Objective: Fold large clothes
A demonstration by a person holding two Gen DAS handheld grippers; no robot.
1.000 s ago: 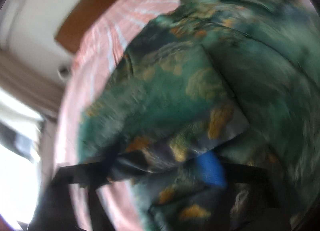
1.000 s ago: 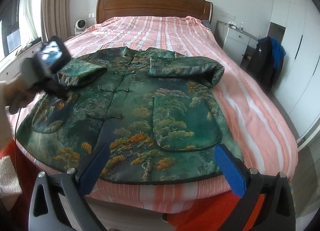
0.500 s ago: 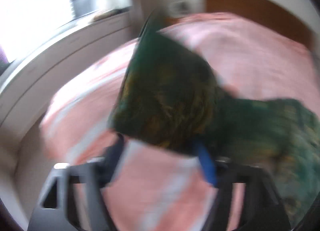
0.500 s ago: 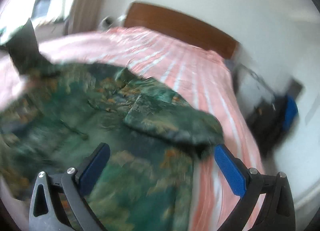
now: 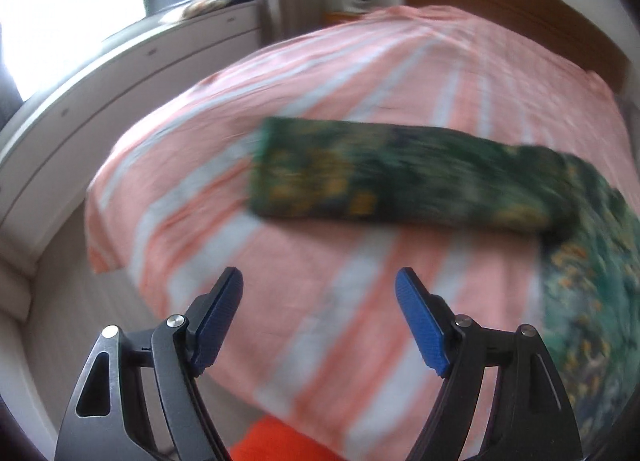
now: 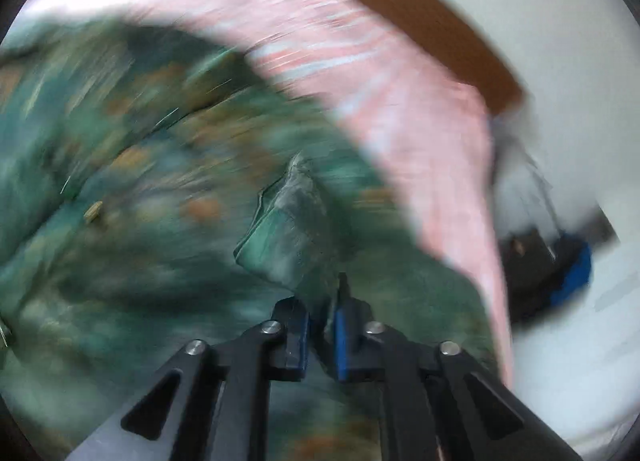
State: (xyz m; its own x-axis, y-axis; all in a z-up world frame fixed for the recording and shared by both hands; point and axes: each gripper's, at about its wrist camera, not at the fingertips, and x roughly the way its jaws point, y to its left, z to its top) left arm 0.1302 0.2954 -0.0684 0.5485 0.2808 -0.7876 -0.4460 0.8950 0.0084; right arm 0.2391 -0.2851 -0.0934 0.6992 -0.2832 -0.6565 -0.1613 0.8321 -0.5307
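From the left we see the left gripper [image 5: 319, 281] with its jaws spread wide and nothing between them, having just opened; it hangs over the pink striped bedspread [image 5: 360, 73], and the jacket sleeve [image 5: 400, 173] lies flat across the bed ahead of it, apart from the fingers. On the right, the right gripper [image 6: 322, 309] has just snapped closed and its blue pads [image 6: 341, 335] pinch a fold of the green patterned jacket [image 6: 120, 181], which is spread over the bed below the wooden headboard [image 6: 400, 13]; this view is heavily motion-blurred.
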